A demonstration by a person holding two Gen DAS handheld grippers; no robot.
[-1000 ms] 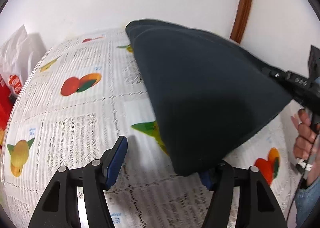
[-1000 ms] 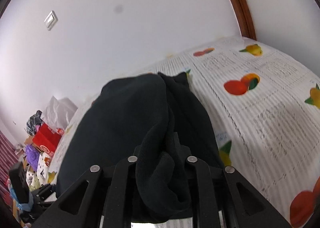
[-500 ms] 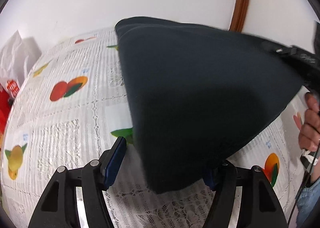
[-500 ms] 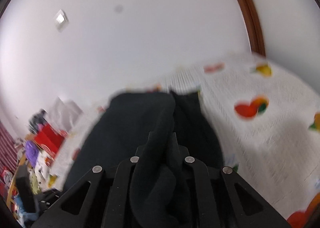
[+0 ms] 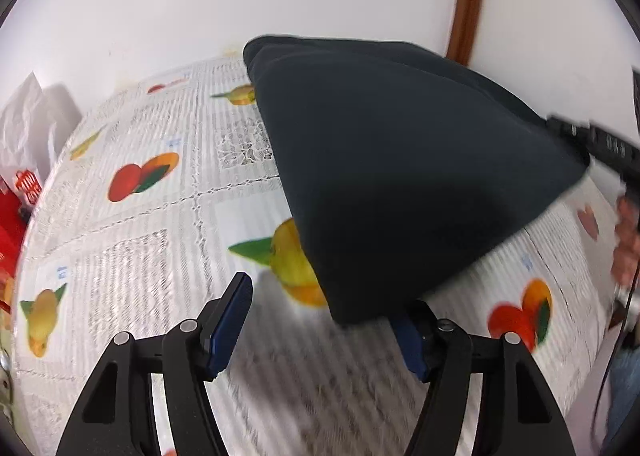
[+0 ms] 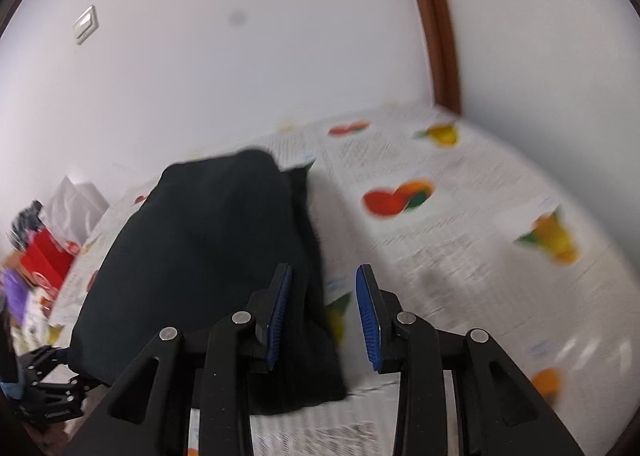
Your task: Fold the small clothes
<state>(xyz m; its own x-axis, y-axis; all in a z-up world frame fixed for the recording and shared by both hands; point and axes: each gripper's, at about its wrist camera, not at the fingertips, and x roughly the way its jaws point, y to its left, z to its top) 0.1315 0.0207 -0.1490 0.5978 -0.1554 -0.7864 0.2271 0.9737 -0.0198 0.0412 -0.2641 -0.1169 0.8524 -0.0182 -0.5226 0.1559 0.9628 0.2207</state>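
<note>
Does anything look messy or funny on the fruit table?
Yes. The dark garment lies in a rumpled heap on the fruit-print tablecloth, not folded flat. The right gripper has just been opening, with nothing between its pads. A corner drapes over one finger of the open left gripper.

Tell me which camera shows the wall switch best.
The right wrist view: the wall switch sits plainly on the white wall, upper left. The left wrist view shows none of it, only bare wall above the dark garment and tablecloth.
</note>
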